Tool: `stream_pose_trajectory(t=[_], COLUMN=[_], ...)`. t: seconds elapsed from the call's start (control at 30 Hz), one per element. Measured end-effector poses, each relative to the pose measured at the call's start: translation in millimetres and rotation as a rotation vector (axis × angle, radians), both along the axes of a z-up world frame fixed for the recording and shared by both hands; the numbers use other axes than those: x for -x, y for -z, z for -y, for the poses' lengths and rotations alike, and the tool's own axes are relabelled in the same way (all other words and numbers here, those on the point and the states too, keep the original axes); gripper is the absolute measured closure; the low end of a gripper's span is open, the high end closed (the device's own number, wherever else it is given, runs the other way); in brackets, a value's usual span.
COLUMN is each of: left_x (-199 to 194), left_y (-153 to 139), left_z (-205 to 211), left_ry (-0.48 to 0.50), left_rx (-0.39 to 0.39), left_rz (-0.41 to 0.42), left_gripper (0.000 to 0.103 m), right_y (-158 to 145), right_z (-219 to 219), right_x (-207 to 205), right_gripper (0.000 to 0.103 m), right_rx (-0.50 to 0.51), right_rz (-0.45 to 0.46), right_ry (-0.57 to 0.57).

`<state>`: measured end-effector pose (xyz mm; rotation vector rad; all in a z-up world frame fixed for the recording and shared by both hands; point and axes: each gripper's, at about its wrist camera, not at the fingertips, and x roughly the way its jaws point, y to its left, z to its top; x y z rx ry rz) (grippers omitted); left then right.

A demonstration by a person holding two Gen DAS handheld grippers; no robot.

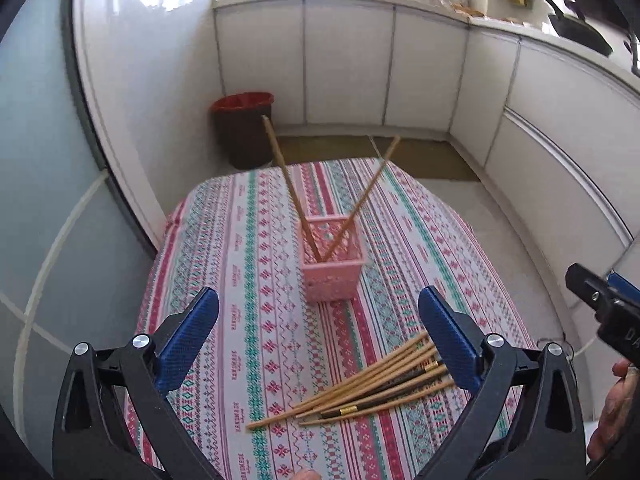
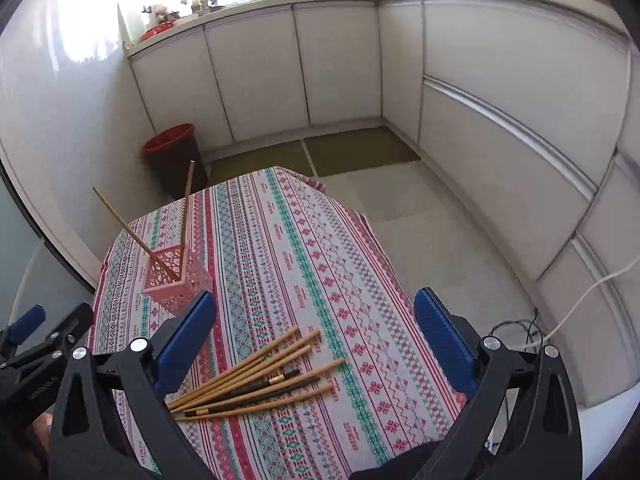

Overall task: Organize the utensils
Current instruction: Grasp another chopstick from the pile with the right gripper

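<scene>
A pink perforated holder (image 1: 333, 271) (image 2: 177, 279) stands on the patterned tablecloth (image 1: 256, 240) (image 2: 288, 240) with two wooden chopsticks (image 1: 285, 176) (image 2: 132, 230) leaning out of it in a V. A loose pile of several wooden and dark chopsticks (image 1: 372, 384) (image 2: 256, 376) lies on the cloth nearer to me. My left gripper (image 1: 318, 304) hovers open above the cloth, short of the holder, with nothing between its blue pads. My right gripper (image 2: 315, 306) is also open and empty, above the pile; the right gripper's black frame shows at the right edge of the left wrist view.
A dark bin with a red liner (image 1: 243, 128) (image 2: 172, 152) stands on the floor beyond the table's far left corner. White cabinets (image 1: 344, 64) (image 2: 260, 72) curve around the room. A white cable (image 2: 580, 300) runs along the floor at the right. A hand (image 1: 616, 404) shows at right.
</scene>
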<state>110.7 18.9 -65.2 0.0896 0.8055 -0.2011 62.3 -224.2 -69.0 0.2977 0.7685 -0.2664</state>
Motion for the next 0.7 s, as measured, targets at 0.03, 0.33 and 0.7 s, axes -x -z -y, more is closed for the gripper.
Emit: stream_pose_trajectory(t=[0.03,0.33,0.7], left_x=[-3.4,-48.9,-107.1], left_y=[7.4,88.6,173.1], left_z=[9.3,106.1,153.8], left_ry=[0.04,0.291,0.301], left_rx=[-0.002,-0.038,-0.178], left_rz=[-0.044,-0.447,-0.658], left_gripper=[0.007,0.007,0.044], right_y=[5.2,39.3,90.1], right_z=[11.5,66.8,82.5], right_x=[7.4,30.0,8.8], right_gripper=[0.007,0.007,0.007], right_rx=[-0.054,-0.408,-0.626], right_rz=[-0.013,-0.085,-0.199], right_ry=[0.009,0.024,0.062])
